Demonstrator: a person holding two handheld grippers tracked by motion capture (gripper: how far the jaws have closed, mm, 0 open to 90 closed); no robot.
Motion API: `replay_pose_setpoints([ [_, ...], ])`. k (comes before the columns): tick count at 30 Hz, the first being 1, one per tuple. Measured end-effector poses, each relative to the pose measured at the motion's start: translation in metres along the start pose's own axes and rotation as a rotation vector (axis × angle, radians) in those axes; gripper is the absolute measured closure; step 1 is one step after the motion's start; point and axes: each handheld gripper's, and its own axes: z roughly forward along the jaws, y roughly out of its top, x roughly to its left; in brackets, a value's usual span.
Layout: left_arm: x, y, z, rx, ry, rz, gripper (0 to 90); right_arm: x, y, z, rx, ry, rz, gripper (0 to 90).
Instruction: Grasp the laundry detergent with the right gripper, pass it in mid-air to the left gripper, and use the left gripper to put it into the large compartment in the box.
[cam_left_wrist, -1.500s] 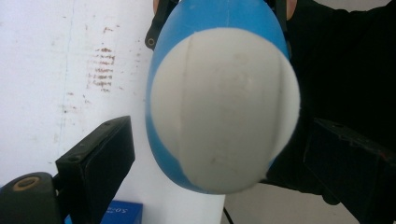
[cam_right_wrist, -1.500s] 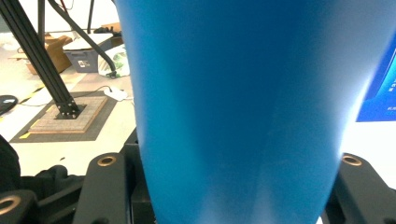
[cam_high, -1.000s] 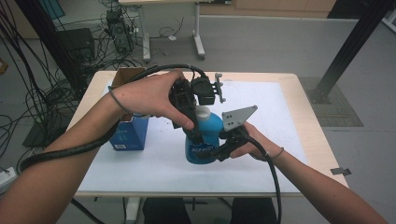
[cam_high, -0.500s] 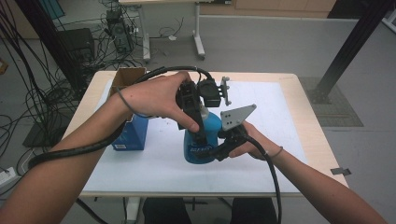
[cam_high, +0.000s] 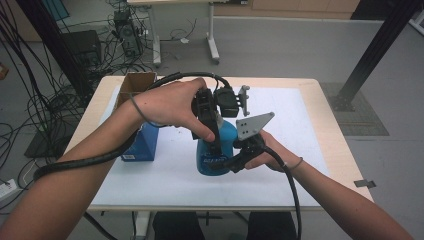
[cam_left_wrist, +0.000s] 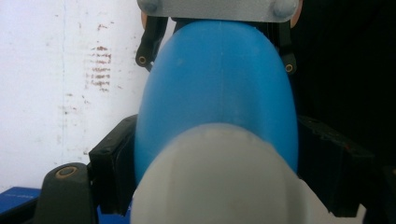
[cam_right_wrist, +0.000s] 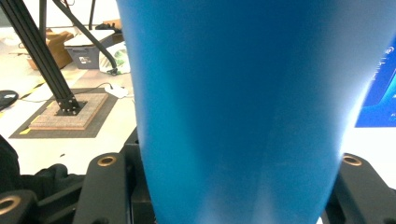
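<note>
Blue bottle (cam_left_wrist: 217, 93) between claw jaws

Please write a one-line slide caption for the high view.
Two hand-held grippers clamp an upright blue plastic bottle on a white mat.

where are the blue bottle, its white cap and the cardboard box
blue bottle (cam_high: 212, 159), high view, lower body with the label
white cap (cam_left_wrist: 219, 182), left gripper view, rounded top of the cap
cardboard box (cam_high: 136, 83), high view, open brown flap
</note>
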Motion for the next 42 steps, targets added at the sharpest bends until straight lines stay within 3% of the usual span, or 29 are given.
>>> replay_pose_setpoints([
  [12,0.0001,0.0001,-0.0026,0.002,0.01,-0.018,36.8,0.002,0.0004,-0.0006,-0.001,0.002,-0.008,41.4],
  [21,-0.0003,0.0003,-0.0028,0.016,0.01,-0.022,37.1,0.0025,0.0004,-0.0005,0.0,0.001,-0.008,41.4],
  [42,-0.0014,-0.003,-0.0052,-0.003,0.017,-0.032,37.2,0.0033,0.0036,0.0003,0.001,-0.001,-0.007,41.5],
])
